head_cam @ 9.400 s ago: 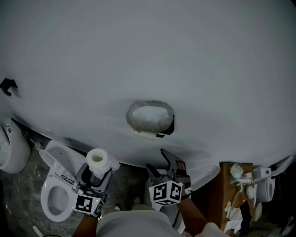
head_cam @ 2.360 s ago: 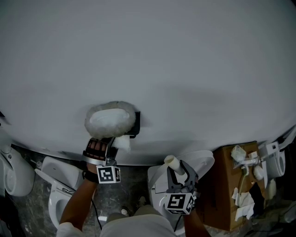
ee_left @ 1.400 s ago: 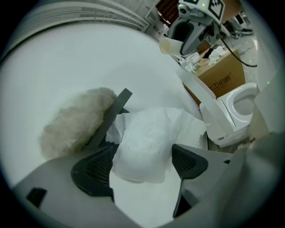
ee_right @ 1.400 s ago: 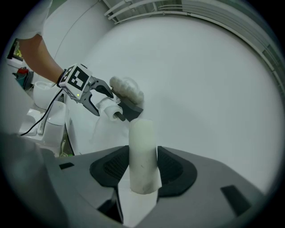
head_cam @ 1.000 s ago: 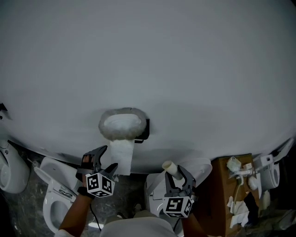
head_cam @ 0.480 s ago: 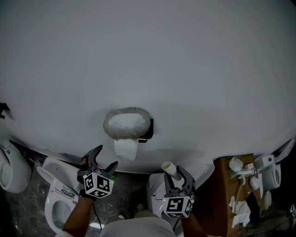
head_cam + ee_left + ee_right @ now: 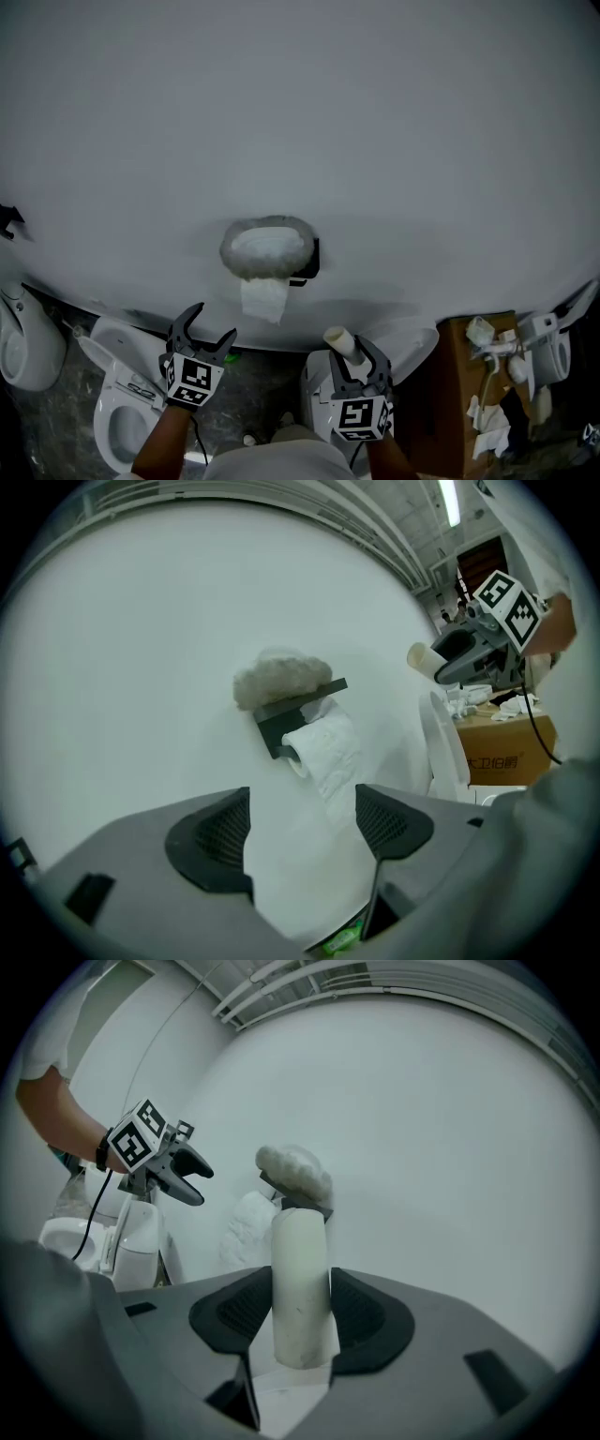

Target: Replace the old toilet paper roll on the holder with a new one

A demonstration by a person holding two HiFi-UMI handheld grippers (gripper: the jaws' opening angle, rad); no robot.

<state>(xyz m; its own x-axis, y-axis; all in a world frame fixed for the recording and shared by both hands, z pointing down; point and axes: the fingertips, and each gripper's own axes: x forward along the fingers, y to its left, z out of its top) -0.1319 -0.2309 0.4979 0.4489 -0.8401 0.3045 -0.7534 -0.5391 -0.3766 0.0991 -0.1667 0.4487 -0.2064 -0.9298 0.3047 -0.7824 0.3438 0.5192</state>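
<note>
On the grey wall (image 7: pixel 300 112), a dark holder (image 7: pixel 310 257) (image 7: pixel 277 729) topped by a fuzzy cover (image 7: pixel 267 246) (image 7: pixel 279 677), carrying a full white toilet paper roll (image 7: pixel 264 298) (image 7: pixel 321 744) (image 7: pixel 246 1227), its loose end hanging down against the wall. Below and left of that roll, well clear of it, the left gripper (image 7: pixel 211 323) (image 7: pixel 305 827): jaws wide apart, having just been closing a little, nothing between the pads, only wall and hanging paper seen through the gap. Lower right, the right gripper (image 7: pixel 356 354) (image 7: pixel 300 1314), clamped on the bare cardboard tube (image 7: pixel 339 341) (image 7: pixel 300 1269), pads pressing both sides, tube standing upright out of the jaws. Beneath the left gripper, a white toilet (image 7: pixel 117 422) with lid raised and bowl open. Beneath the right gripper, a second toilet (image 7: pixel 412 339). Far right, a brown cardboard box (image 7: pixel 464 398) (image 7: pixel 502 750), with white fittings (image 7: pixel 487 352) and crumpled paper scraps (image 7: pixel 487 436) heaped at its top. Whether inside it or merely on it, impossible to tell.
</note>
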